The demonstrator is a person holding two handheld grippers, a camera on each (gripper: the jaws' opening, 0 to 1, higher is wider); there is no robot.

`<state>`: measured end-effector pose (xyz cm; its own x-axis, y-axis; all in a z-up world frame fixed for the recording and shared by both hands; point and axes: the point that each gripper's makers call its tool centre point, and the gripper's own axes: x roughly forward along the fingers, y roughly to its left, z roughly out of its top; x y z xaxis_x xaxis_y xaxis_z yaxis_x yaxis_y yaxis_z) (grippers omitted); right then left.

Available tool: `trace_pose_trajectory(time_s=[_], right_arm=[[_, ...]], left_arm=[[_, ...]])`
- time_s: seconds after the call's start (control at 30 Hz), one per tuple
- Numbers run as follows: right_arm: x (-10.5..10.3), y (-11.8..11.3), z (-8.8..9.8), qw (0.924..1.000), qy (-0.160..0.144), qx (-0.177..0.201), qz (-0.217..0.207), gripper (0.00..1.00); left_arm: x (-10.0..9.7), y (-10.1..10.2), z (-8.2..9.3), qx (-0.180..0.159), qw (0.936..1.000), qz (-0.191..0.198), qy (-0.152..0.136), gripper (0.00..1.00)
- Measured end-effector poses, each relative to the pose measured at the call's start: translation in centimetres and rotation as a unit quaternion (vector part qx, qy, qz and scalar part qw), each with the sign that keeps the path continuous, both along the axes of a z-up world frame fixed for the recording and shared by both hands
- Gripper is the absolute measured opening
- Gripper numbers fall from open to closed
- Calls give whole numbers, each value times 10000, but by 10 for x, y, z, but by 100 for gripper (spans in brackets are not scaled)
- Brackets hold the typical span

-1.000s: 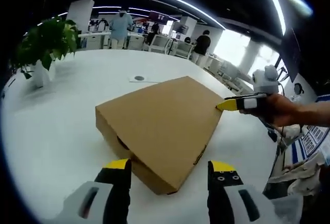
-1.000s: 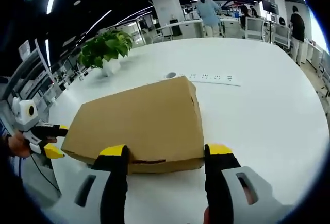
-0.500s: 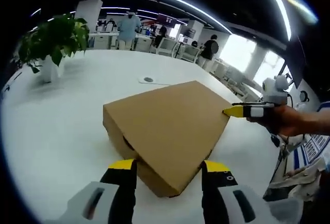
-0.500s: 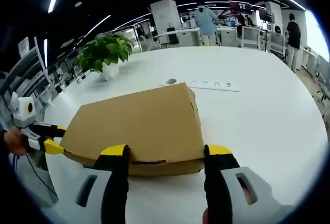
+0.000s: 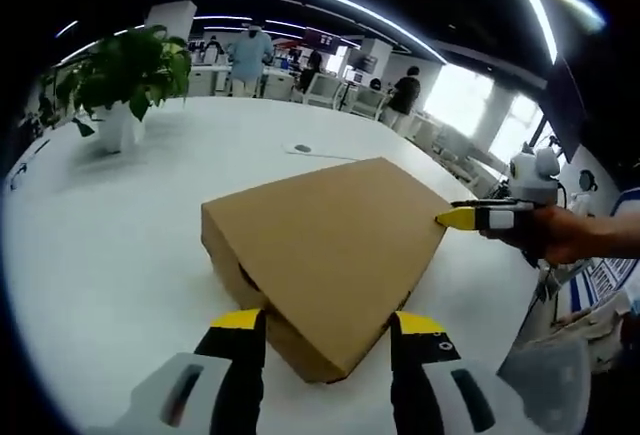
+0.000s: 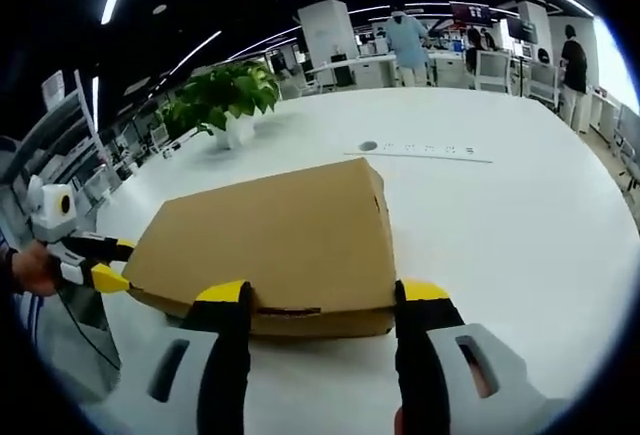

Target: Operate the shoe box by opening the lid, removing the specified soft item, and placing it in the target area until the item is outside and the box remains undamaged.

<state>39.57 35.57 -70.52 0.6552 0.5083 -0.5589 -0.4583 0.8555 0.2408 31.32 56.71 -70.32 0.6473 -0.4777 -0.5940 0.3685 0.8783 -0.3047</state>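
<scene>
A closed brown cardboard shoe box [image 5: 330, 240] [image 6: 275, 240] lies on the white table [image 5: 110, 245]. My left gripper [image 5: 327, 323] is open, its yellow-tipped jaws either side of the box's near corner. My right gripper [image 6: 325, 295] is open too, its jaws straddling the box's short end. In the left gripper view the right gripper [image 5: 462, 217], held by a hand, reaches the box's far right corner. In the right gripper view the left gripper [image 6: 105, 270] is at the box's left corner. What is inside the box is hidden.
A potted green plant [image 5: 125, 75] [image 6: 225, 100] stands on the far side of the table. A power strip [image 6: 430, 152] and a round grommet [image 5: 303, 148] lie beyond the box. People and desks fill the background.
Both views have shifted a little with the hands. The left gripper has come closer to the box's corner since a second ago. The box has stayed closed and in place.
</scene>
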Motion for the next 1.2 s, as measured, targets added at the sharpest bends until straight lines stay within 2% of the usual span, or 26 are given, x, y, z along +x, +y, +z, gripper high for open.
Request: trace_pose_trajectory(time_s=[0.17,0.3,0.73,0.83,0.93,1.07,1.13,1.2], right_arm=[[-18,14,0,10000,11,28,-16,53],[-29,26,0,9998,156,-6,-120,53],[-40,41,-2,9997,219,36,-58,52],[-46,45,-2,9996,272,70,73,51],[-48,47,-1,9994,256,55,214,53],[-53,55,4,9978,308,336,488,63],[-57,57,2,9964,229,155,806,67],[-60,57,0,9955,161,15,929,68]], left_arm=[[-12,15,0,21,10000,30,-28,50],[-18,25,1,10,9999,134,-30,50],[-26,44,0,50,9997,240,-67,51],[-27,51,0,9,9993,361,-75,52],[-29,48,2,-133,9990,408,-115,56],[-31,44,2,-111,9993,306,-180,63],[-33,40,2,-38,9996,133,-227,66],[-36,36,1,61,9996,-28,-275,70]])
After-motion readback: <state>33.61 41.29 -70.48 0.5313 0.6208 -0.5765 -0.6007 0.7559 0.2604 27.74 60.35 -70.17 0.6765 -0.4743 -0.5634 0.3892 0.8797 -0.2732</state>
